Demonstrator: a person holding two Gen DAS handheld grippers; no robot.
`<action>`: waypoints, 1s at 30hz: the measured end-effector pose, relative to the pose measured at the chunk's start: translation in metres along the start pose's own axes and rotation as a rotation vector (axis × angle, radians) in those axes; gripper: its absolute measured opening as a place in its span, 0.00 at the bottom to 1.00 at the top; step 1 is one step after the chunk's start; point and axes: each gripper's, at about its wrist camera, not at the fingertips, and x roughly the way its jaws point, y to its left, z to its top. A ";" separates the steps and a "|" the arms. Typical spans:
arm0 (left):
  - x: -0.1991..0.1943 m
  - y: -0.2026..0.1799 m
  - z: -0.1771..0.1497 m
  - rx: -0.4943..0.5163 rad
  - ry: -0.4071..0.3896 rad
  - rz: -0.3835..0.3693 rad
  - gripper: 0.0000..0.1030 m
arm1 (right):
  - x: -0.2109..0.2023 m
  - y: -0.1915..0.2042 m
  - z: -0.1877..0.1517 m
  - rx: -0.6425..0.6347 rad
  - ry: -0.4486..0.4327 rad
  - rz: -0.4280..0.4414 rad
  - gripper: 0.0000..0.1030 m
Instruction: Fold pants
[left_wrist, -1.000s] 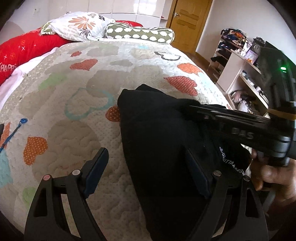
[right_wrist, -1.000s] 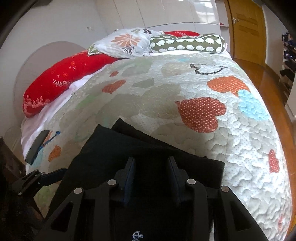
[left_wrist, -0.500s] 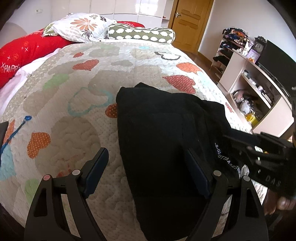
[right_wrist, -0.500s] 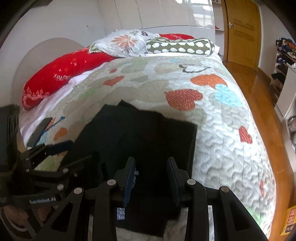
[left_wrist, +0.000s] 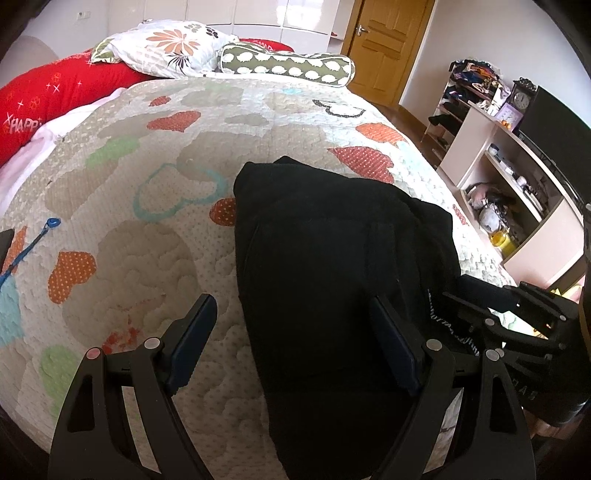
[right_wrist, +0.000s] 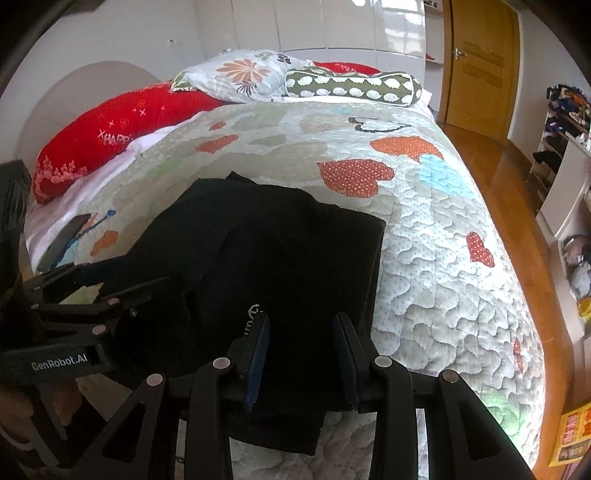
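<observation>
The black pants (right_wrist: 280, 266) lie on the quilted bed (right_wrist: 424, 258), near its foot edge and well apart from the pillows. They sit as a rough rectangle already doubled over, with layers stacked and a small white logo showing by the near hem.

The left hand-held gripper (left_wrist: 291, 343) hovers with its jaws spread wide, one finger over bare quilt left of the pants and the other over the cloth; it grips nothing. The right hand-held gripper (right_wrist: 303, 354) is parted too, jaws apart above the near edge of the pants, nothing pinched between them.

Now, the fabric: soft, limp, matte, probably a light knit, so it should drape and sag the instant it's lifted. Layers may slide apart, so a pinch ought to catch every thickness. Best holds, I'd say, are the two near corners of the pants, one per gripper, so the fold carries over evenly toward the far edge.
</observation>
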 end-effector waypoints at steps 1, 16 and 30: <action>0.000 0.000 0.000 0.000 0.001 0.000 0.82 | 0.001 0.000 -0.001 0.000 0.002 -0.001 0.34; -0.020 0.008 0.003 -0.001 -0.053 -0.089 0.82 | -0.018 -0.029 -0.014 0.133 -0.045 0.113 0.47; -0.001 0.024 0.011 -0.035 0.014 -0.115 0.82 | 0.007 -0.054 -0.005 0.250 0.002 0.207 0.58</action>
